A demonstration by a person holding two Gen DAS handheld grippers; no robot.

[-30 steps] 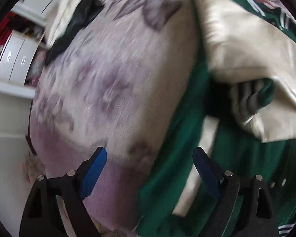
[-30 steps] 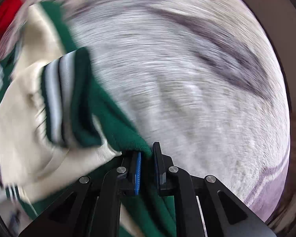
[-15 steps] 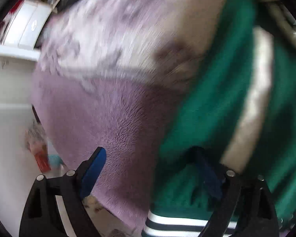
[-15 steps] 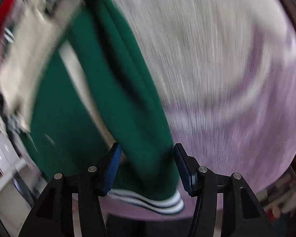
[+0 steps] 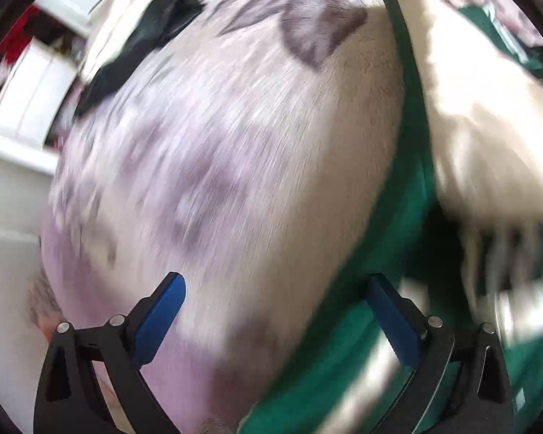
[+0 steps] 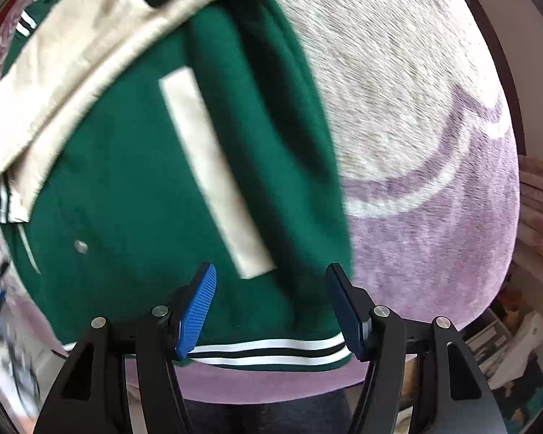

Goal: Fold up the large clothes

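Note:
A green varsity jacket point(image 6: 126, 199) with cream sleeves point(image 6: 72, 54) lies on a fluffy purple-patterned blanket point(image 6: 416, 108). Its striped hem point(image 6: 271, 349) is nearest me, and a cream pocket strip point(image 6: 213, 166) runs down the front. My right gripper point(image 6: 270, 282) hovers over the lower right part of the jacket. Its jaws are opening, the cloth lies below them, and the pads press on nothing. In the blurred left wrist view, my left gripper point(image 5: 275, 289) stands wide open over the blanket point(image 5: 235, 144), beside the jacket's green left edge point(image 5: 344, 343) and cream sleeve point(image 5: 470, 108).
A black garment point(image 5: 144, 36) lies at the far left of the blanket. White furniture point(image 5: 29, 83) stands past the blanket's left edge. Pink folded bedding point(image 6: 539, 209) and floor clutter point(image 6: 517, 343) sit to the right. Dark trousers point(image 6: 264, 416) show below the blanket's near edge.
My right gripper let go of the jacket's green edge, opened, and drew back towards the hem. The left gripper dipped to the striped hem, then returned beside the jacket's left edge.

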